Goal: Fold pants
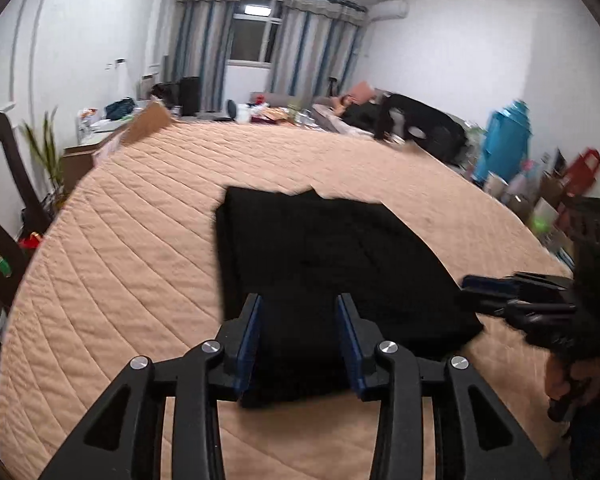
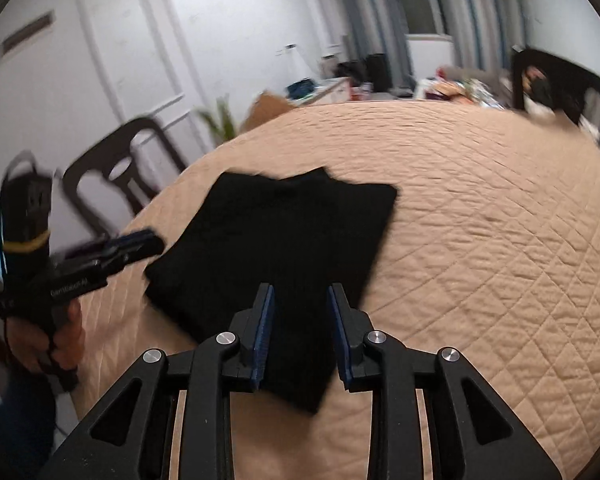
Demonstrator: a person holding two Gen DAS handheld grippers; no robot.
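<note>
Black pants (image 1: 320,256) lie folded into a compact rectangle on the peach quilted bed cover (image 1: 132,248). My left gripper (image 1: 299,304) hovers over the near edge of the folded cloth. Its jaws are open and the blue pads (image 1: 252,332) press on nothing. In the right wrist view, my right gripper (image 2: 301,292) stands open over the near corner of the same pants (image 2: 284,232), holding nothing. Each gripper shows in the other's view: the right one (image 1: 476,284) beside the pants' right edge, the left one (image 2: 148,242) beside their left corner, held by a hand (image 2: 56,340).
A dark wooden chair (image 2: 128,168) stands off the cover's left side, another (image 2: 564,80) at the far right. A cardboard box (image 1: 148,120), a plant (image 1: 46,148), a blue container (image 1: 504,140) and clutter ring the far edges. Bare quilt (image 2: 500,240) spreads to the right.
</note>
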